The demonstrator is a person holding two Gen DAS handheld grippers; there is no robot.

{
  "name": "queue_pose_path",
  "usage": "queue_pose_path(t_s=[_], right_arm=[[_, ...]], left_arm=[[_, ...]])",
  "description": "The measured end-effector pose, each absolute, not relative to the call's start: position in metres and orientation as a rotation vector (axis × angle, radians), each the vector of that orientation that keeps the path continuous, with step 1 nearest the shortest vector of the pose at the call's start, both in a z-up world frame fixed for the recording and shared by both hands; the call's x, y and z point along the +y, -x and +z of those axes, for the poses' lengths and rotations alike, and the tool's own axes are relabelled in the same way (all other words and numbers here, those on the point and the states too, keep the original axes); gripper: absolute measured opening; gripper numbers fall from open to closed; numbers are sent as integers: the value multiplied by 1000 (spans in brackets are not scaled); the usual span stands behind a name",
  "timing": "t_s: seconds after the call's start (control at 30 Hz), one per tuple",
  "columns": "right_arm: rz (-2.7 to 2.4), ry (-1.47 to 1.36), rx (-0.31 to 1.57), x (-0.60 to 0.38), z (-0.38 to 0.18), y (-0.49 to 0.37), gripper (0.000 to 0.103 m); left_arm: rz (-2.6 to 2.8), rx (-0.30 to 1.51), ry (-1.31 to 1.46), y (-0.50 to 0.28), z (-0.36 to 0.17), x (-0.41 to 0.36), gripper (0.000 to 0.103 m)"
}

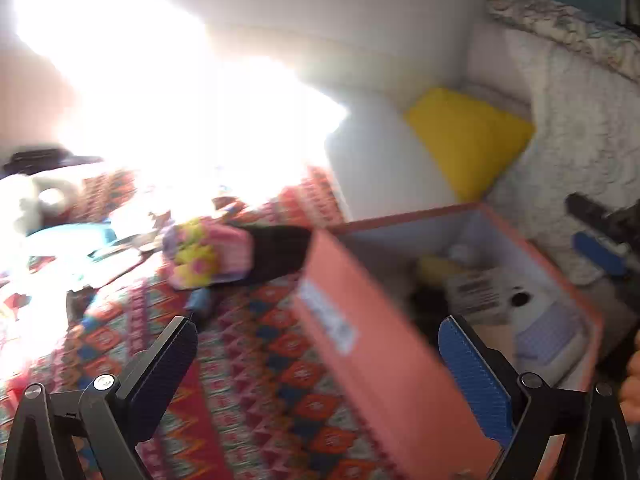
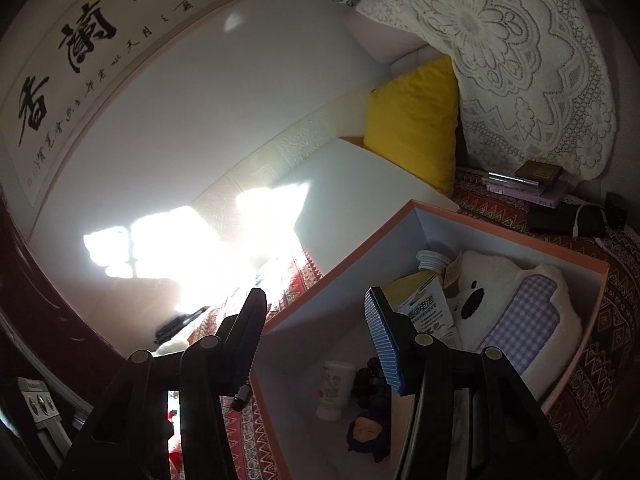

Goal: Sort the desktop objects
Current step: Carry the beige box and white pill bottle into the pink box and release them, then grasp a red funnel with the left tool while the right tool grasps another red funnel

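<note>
An open pink cardboard box (image 1: pixel 372 336) (image 2: pixel 592 280) stands on a patterned tablecloth. Inside lie a white plush bear with a lilac check patch (image 2: pixel 516 308), a yellow-and-white tube (image 2: pixel 424 300), a small white bottle (image 2: pixel 336 392) and a dark figure (image 2: pixel 368 432). My left gripper (image 1: pixel 316 344) is open and empty, straddling the box's near wall. My right gripper (image 2: pixel 316 320) is open and empty above the box's left wall. A pink-and-yellow flowered item on a black piece (image 1: pixel 208 252) lies left of the box. The right gripper shows at the left wrist view's right edge (image 1: pixel 600 240).
The tablecloth (image 1: pixel 256 360) carries blurred clutter at far left, washed out by sunlight. A yellow cushion (image 2: pixel 416 124) and lace-covered sofa (image 2: pixel 520 60) stand behind the box. Stacked books (image 2: pixel 528 184) and a black device with cable (image 2: pixel 568 216) lie beyond it.
</note>
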State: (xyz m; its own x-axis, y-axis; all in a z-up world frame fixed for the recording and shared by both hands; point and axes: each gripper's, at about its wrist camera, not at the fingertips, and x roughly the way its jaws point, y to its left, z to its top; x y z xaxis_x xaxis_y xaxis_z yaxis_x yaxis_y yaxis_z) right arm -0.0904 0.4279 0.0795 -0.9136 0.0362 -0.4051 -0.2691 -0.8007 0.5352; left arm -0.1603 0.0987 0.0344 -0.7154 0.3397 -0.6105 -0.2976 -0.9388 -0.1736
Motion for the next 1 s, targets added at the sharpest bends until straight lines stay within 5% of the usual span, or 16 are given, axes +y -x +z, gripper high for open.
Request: queue_pose_path(t_s=[0.3,0.57,0.63,0.67,0.7,1.0], right_arm=[[2981,759,757,317,73,149,55],[3102,997,618,211,46,201,55],[3124,1052,588,188,38,211,55],[3134,1080,573,177,34,217,55],[3145,1108,558,165,31,222,55],[3313,1571,572,23,-2,316,55]], left_arm=[[2883,-257,1356,180,-84,-72,99],[2882,-266,1381,211,-118,-82,97],[2897,-212,1359,214,-116,-78,81],[2901,-185,1349,215,-116,-76,60],[2889,-161,1341,215,-114,-75,27],[2824,-442,1301,184,-117,-141,27]])
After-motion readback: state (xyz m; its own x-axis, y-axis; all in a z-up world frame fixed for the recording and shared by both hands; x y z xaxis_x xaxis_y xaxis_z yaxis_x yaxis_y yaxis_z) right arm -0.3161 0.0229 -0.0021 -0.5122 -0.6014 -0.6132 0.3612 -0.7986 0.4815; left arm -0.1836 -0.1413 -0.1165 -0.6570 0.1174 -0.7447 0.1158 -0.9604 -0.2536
